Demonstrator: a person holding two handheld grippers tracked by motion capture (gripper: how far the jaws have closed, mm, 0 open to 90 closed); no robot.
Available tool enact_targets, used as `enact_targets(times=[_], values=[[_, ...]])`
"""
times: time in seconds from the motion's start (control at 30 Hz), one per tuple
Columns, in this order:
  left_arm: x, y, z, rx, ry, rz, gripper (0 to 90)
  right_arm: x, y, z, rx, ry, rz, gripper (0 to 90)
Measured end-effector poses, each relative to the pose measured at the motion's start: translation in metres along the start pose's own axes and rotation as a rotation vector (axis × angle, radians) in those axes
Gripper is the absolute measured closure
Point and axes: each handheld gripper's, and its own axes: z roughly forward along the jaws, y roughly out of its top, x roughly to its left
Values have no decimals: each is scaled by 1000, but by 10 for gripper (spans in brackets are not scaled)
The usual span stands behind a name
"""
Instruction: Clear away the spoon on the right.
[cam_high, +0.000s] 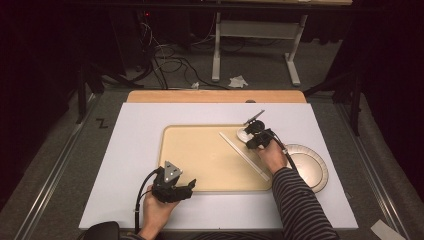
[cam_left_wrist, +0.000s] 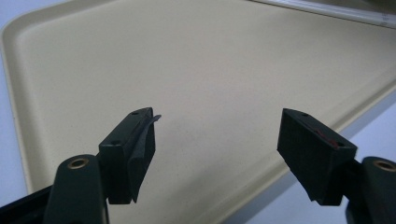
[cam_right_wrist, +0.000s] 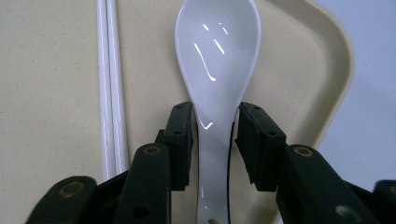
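Gripping the handle of a white ceramic spoon (cam_right_wrist: 217, 70), our right gripper (cam_right_wrist: 215, 140) has its two black jaws pressed against either side of the narrow neck just below the bowl. The spoon's long axis runs straight along the jaws — handle toward the gripper's body, the rounded bowl pointing away from it, hollow side up and catching glints of light. In the high view the right gripper (cam_high: 255, 134) sits at the far right corner of the beige tray (cam_high: 200, 135), and the spoon (cam_high: 243, 134) points roughly toward the far side of the table. The spoon lies over the tray, near its curved rim. Just beside it on the tray lies a pair of white chopsticks (cam_right_wrist: 112, 93), side by side and nearly parallel to the spoon; from above, the chopsticks (cam_high: 244, 156) run as a long diagonal from the tray's far right toward its near right corner. Our left gripper (cam_high: 189, 186) hangs over the near edge of the tray, its jaws spread wide with nothing between them — bare tray surface (cam_left_wrist: 210, 70) shows through the gap. Beyond the tray's right edge a round grey plate (cam_high: 312, 167) rests on the white tabletop (cam_high: 135, 150).
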Motion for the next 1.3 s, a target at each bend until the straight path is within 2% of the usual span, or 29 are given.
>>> enact_targets(times=[0.2, 0.37, 0.43, 0.6, 0.87, 0.93, 1.0, 1.03, 1.17, 1.23, 1.3], values=[[-1, -1, 0, 0, -1, 3, 281, 0, 0, 2, 15, -15, -13, 585], [-1, -1, 1, -4, -1, -4, 281, -2, -1, 4, 26, -17, -6, 575], [-1, -1, 1, -5, -2, -2, 281, -2, -2, 3, 26, -42, -12, 573], [0, -1, 0, 5, 0, 9, 281, -4, -3, -3, 12, -43, -2, 559], [-1, -1, 1, 1, -3, -3, 281, -3, -10, -18, -48, -38, -16, 560], [-1, -1, 0, 2, 0, 4, 281, -2, -14, -28, -81, -26, -13, 560], [-1, -1, 0, 2, 0, 4, 281, -2, -15, -30, -87, -16, -12, 559], [-1, -1, 1, -3, -3, -6, 281, -1, -19, -35, -113, 0, -10, 554], [-1, -1, 1, -4, -4, -7, 280, -1, -25, -42, -127, 13, -2, 544], [-1, -1, 1, 0, -2, -6, 280, -4, -31, -50, -158, 21, 3, 537], [-1, -1, 1, -2, -2, -7, 280, -4, -33, -52, -166, 29, 8, 535]])
